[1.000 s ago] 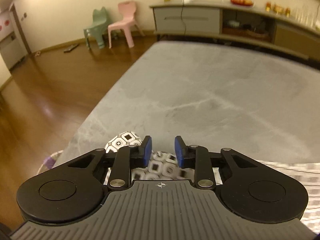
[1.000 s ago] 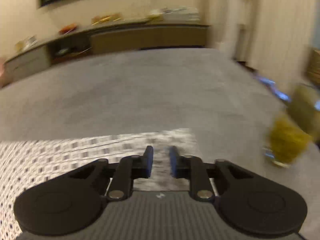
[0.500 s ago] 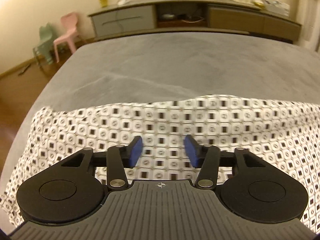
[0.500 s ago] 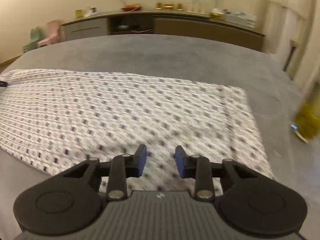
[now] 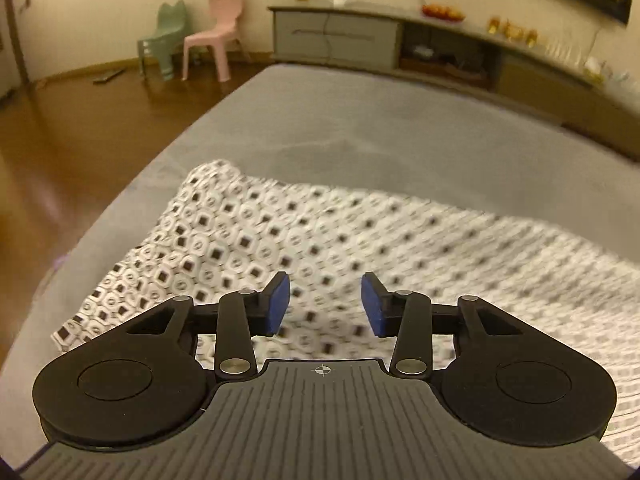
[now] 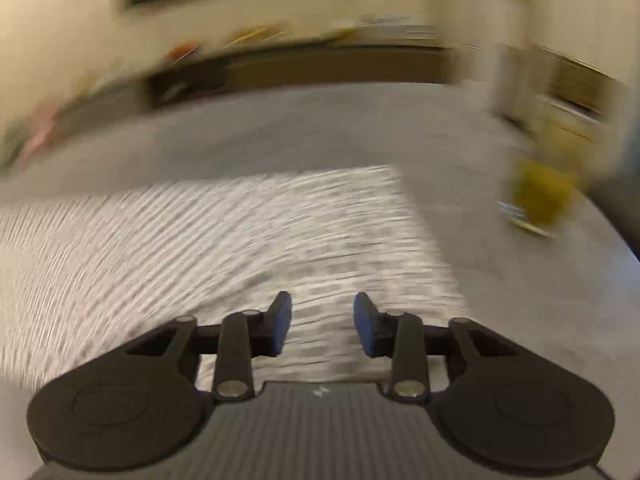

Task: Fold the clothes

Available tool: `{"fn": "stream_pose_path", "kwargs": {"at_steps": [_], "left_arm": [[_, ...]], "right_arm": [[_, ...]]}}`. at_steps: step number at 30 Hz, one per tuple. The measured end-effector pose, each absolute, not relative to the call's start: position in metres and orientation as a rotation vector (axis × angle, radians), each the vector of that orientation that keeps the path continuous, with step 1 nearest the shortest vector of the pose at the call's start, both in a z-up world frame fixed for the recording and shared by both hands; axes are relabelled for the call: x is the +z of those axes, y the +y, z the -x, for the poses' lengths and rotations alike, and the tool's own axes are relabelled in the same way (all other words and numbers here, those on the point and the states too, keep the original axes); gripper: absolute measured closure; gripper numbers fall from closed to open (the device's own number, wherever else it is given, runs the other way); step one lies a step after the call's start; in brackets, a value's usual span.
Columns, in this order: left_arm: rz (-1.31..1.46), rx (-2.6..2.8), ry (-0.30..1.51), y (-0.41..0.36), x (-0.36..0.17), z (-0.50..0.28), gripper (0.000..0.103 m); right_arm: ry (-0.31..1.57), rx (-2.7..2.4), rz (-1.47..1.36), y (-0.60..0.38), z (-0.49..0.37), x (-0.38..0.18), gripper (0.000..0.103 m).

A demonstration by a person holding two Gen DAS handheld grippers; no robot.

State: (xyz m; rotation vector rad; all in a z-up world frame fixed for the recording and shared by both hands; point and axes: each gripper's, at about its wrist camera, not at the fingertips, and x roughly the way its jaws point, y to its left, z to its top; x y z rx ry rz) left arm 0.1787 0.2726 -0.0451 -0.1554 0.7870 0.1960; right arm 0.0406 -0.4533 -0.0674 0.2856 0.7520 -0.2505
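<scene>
The patterned garment (image 5: 360, 248), white with small dark squares, lies spread on the grey bed (image 5: 360, 128). In the left wrist view it fills the lower half of the frame, from 9 o'clock across to 3 o'clock. Its near-left corner rests close to the bed edge at 8 o'clock, and a rounded fold of cloth rises at 10 o'clock.

The left gripper (image 5: 325, 306) hangs above the garment with its jaws wide apart. Its blue pads (image 5: 278, 304) enclose nothing, and the cloth shows through the gap.

The right gripper (image 6: 322, 324) is likewise spread open over the garment (image 6: 200, 248), holding nothing. This view is heavily blurred. The cloth runs from 9 o'clock to a straight edge near 1 o'clock, with bare bed (image 6: 300, 128) beyond.

A yellow object (image 6: 540, 196) sits at 2 o'clock, apart from the garment; its identity cannot be told.

In the left wrist view a long cabinet (image 5: 400, 40) stands beyond the bed at 12 to 2 o'clock. A pink chair (image 5: 214, 34) and a green chair (image 5: 162, 38) stand side by side on the wooden floor (image 5: 80, 140) at 11 o'clock.
</scene>
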Motion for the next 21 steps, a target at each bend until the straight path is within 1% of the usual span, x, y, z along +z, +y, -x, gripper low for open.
{"fn": "stream_pose_path", "kwargs": {"at_steps": [1,3,7,8,9,10,11,12,15,18,21], "left_arm": [[0.158,0.167,0.778,0.263,-0.04,-0.179,0.065],[0.15,0.094,0.762,0.238,-0.032,-0.181,0.064],[0.136,-0.075,0.739,0.161,-0.018,-0.172,0.06],[0.14,-0.117,0.743,0.142,-0.015,-0.17,0.06],[0.152,-0.165,0.754,0.122,-0.013,-0.169,0.06],[0.166,-0.215,0.768,0.102,-0.012,-0.168,0.06],[0.18,-0.266,0.781,0.081,-0.01,-0.167,0.06],[0.193,-0.324,0.796,0.057,-0.008,-0.167,0.06],[0.227,-0.511,0.84,-0.022,0.0,-0.169,0.059],[0.223,-0.637,0.872,-0.107,0.009,-0.176,0.056],[0.166,-0.728,0.894,-0.191,0.014,-0.184,0.047]], "right_arm": [[0.749,-0.297,-0.354,-0.467,-0.034,-0.07,0.047],[0.75,-0.372,-0.456,-0.487,-0.025,-0.076,0.048],[0.76,-0.373,-0.422,-0.482,-0.026,-0.081,0.047],[0.77,-0.371,-0.384,-0.478,-0.027,-0.08,0.052],[0.782,-0.369,-0.339,-0.474,-0.029,-0.079,0.068],[0.794,-0.367,-0.294,-0.47,-0.03,-0.079,0.076],[0.8,-0.344,-0.272,-0.465,-0.031,-0.078,0.093],[0.803,-0.329,-0.255,-0.462,-0.031,-0.077,0.097],[0.79,-0.317,-0.193,-0.45,-0.026,-0.069,0.098],[0.714,-0.311,-0.053,-0.429,-0.03,-0.058,0.099],[0.63,-0.27,0.084,-0.405,-0.021,-0.051,0.099]]}}
